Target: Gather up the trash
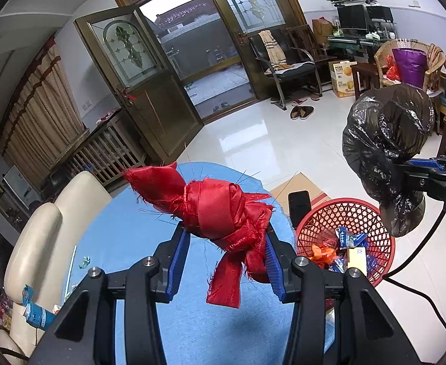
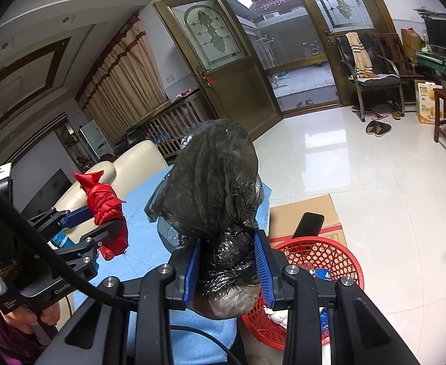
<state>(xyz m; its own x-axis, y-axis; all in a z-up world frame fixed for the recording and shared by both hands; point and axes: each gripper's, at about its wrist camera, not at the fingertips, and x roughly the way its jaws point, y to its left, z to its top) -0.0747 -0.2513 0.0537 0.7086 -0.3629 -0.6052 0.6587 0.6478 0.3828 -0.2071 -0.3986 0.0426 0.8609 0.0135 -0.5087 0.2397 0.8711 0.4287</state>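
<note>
In my left wrist view the left gripper sits low centre with the knotted cloth bundle between its fingers, above the cloth-covered table. The basket stands on the floor at lower right, just beside the table's edge, with wrappers in it. Behind the basket a phone lies on flattened cardboard. At right edge the right gripper holds the plastic bag above the basket. A sofa lies at left behind the table. The open door is upper centre, chairs upper right.
</note>
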